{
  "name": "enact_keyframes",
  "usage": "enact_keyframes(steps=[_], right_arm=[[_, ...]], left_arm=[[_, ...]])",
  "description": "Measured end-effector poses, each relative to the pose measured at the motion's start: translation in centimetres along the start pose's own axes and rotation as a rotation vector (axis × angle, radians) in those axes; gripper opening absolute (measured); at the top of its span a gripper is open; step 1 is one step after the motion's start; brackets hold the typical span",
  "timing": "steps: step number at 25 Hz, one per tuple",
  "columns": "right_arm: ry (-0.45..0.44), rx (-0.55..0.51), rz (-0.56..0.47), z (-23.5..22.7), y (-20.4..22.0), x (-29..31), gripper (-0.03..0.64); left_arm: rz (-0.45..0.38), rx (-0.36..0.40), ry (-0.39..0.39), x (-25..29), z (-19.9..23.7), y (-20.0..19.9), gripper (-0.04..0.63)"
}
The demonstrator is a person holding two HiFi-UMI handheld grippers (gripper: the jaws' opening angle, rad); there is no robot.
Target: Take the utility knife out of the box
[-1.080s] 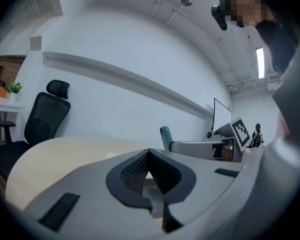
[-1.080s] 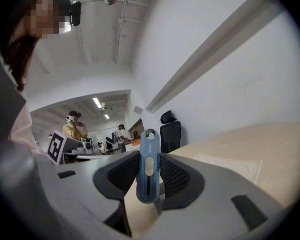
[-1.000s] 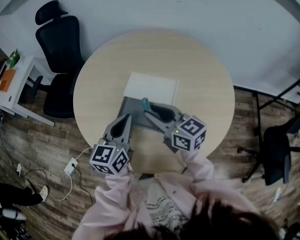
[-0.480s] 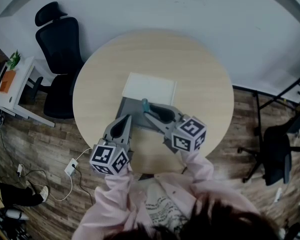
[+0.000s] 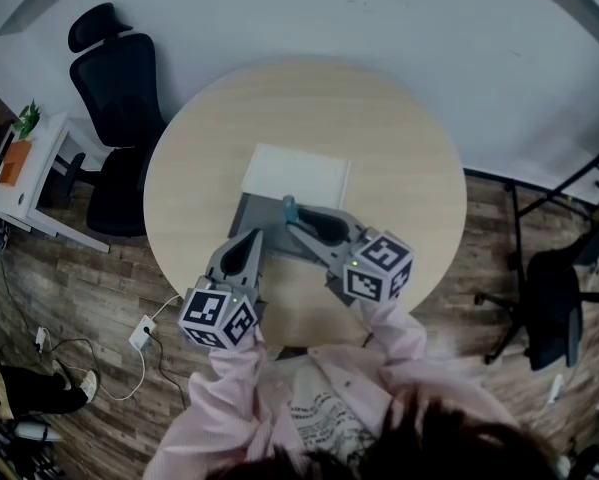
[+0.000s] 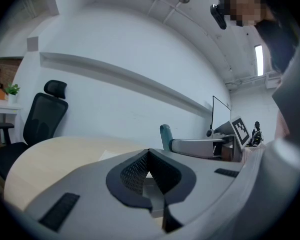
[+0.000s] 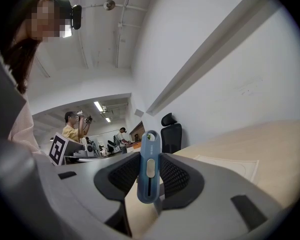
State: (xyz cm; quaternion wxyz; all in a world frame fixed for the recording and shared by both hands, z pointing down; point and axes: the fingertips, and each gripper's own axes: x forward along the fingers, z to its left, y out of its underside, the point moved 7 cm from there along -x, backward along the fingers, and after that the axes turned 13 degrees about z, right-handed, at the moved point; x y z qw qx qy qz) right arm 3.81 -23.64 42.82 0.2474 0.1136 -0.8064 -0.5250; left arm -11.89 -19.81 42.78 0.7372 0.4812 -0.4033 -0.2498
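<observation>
Round pale-wood worktop (image 5: pixel 399 148), one item of the task set on it and one lifted clear. Utility knife (image 7: pixel 148 166): blue body with a pale slider on its face, standing upright, out of the box and off the worktop, its tip showing at the centre of the worktop just on the person's side of the box (image 5: pixel 289 206). Right gripper (image 5: pixel 297 226): jaws closed part-way onto the utility knife, one meshed pad pressing each flat side, gripper lying about level over the near half of the worktop. Left gripper (image 5: pixel 249 243): beside the right gripper, toward the worktop's near left edge, jaws drawn together at the tips (image 6: pixel 148 154) with nothing between them. Box (image 5: pixel 297 173): white, flat, rectangular, lying at the middle of the worktop beyond both grippers; a shallow moulded outline shows in its top face (image 7: pixel 230 166). Grey flat piece (image 5: pixel 251 213): lying against the box's near edge, partly under the grippers; whether lid or mat cannot be told. Surroundings: black office chair (image 5: pixel 114 118) off the worktop's far left edge, white side desk (image 5: pixel 19 183) with a small plant (image 5: pixel 26 118), wood-pattern floor (image 5: pixel 89 298) with a white adapter (image 5: pixel 142 333) and cable.
</observation>
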Motion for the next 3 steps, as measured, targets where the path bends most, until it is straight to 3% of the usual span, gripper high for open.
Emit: enact_keyframes(steps=[3], right_arm=[[-0.001,-0.005,-0.001,-0.20,-0.10,-0.03,0.130]], left_arm=[[0.002,0.000,0.002,0.23,-0.03,-0.10,0.009]])
